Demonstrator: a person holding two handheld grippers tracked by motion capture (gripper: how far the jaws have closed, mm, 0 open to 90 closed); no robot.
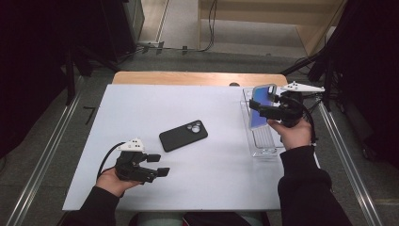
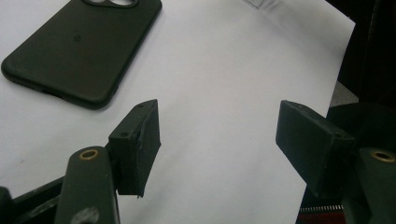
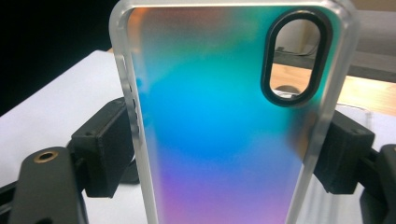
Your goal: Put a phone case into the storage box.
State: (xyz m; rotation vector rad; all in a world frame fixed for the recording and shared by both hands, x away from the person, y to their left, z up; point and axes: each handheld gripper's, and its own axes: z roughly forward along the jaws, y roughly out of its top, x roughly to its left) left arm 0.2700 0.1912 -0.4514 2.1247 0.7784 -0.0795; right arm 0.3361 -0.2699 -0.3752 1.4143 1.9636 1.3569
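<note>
A black phone case [image 1: 183,134] lies camera side up near the middle of the white table [image 1: 141,108]; the left gripper view has the black phone case [image 2: 84,51] at upper left. My left gripper [image 1: 157,165] hovers open near the front left, nothing between its jaws [image 2: 217,144]. An iridescent blue-purple phone case [image 1: 261,106] with a clear rim is held upright above a clear tray [image 1: 259,148] at the right. My right gripper [image 1: 262,110] is shut on the iridescent case [image 3: 219,126], gripping it by its side edges.
The clear plastic tray sits along the table's right edge. A wooden tabletop strip [image 1: 197,77] shows beyond the white sheet. Dark stands and cables [image 1: 209,28] stand on the floor behind the table.
</note>
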